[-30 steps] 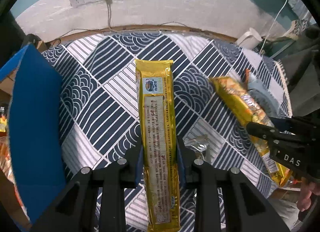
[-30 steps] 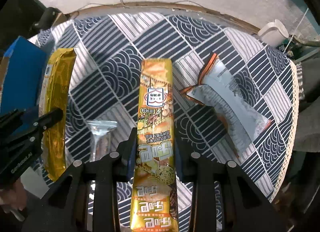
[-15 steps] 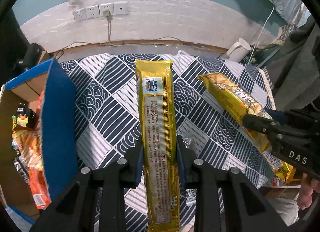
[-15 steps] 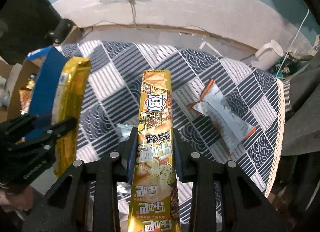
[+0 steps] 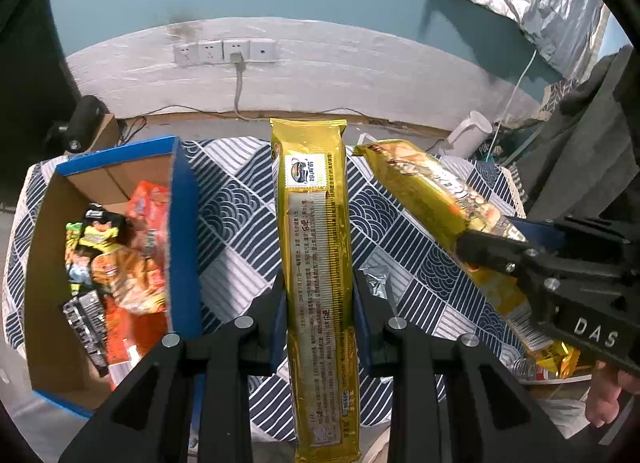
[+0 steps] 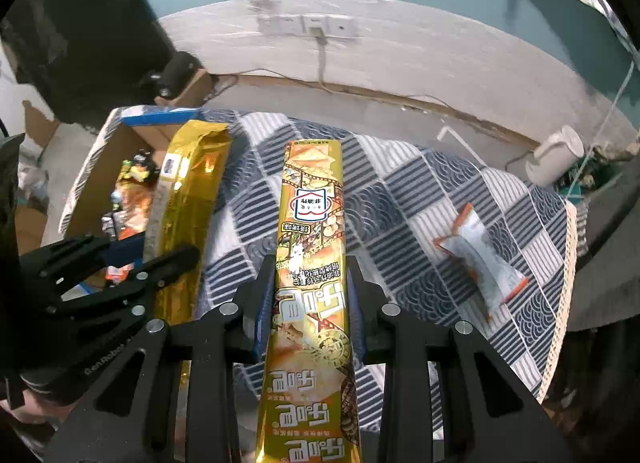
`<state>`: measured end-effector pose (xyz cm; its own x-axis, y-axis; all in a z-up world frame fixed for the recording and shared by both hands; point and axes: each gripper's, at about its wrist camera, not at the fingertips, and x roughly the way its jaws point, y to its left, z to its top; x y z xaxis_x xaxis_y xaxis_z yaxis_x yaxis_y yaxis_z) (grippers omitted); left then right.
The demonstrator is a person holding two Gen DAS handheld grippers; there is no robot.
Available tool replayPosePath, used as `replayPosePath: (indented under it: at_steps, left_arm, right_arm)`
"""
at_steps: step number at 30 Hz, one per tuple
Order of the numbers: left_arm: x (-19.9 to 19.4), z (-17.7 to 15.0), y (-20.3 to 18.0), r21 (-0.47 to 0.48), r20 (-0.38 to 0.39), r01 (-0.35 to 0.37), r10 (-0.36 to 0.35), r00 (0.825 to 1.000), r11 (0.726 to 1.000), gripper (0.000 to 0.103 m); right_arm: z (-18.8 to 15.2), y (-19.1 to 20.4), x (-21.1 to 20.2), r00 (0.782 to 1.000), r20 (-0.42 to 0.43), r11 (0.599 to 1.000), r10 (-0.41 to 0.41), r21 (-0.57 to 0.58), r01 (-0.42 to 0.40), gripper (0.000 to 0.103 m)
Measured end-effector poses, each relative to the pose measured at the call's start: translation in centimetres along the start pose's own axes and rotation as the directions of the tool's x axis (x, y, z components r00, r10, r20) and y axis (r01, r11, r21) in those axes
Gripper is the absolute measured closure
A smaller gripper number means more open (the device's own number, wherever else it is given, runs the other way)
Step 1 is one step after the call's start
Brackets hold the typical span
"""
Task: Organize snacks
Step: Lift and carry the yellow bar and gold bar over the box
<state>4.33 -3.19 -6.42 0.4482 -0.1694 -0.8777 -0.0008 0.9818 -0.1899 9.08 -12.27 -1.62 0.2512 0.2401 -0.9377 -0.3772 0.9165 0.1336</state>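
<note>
I am holding one long snack packet in each gripper, both above the table with the blue and white patterned cloth [image 5: 240, 231]. My left gripper [image 5: 318, 283] is pressing its two pads on the gold packet [image 5: 316, 223]. This packet is shiny, with a white strip of small text along its length and a small label near the far end. It is hanging in the air just to the right of the blue cardboard box [image 5: 182, 239], which is full of colourful snack bags. My right gripper [image 6: 310, 275] is clamping the orange-gold cracker packet [image 6: 310, 247], printed with food pictures and a film-strip design. Far to the right of the box, a silver sachet [image 6: 480, 259] with orange edges is lying on the cloth.
</note>
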Motion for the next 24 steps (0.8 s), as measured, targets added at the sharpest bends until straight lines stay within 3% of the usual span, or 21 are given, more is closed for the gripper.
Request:
replayPosePath:
  at_steps: [13,24]
  left_arm:
    - [-4.3,-0.7,7.2,-0.115,0.065,-0.035,0.043,0.997,0.993,0.074]
    - [-5.4,-1.7,16.4,-0.263,0.072,-0.113,0.136,0.988,0.958,0.074]
  right_arm:
    - [2.4,8.2,0.4,0.998,0.008,0.992,0.057,-0.109,-0.056,0.072]
    - [5.0,15.3,3.4,0.994,-0.046,0.974,0.099,-0.2,-0.106,0.072]
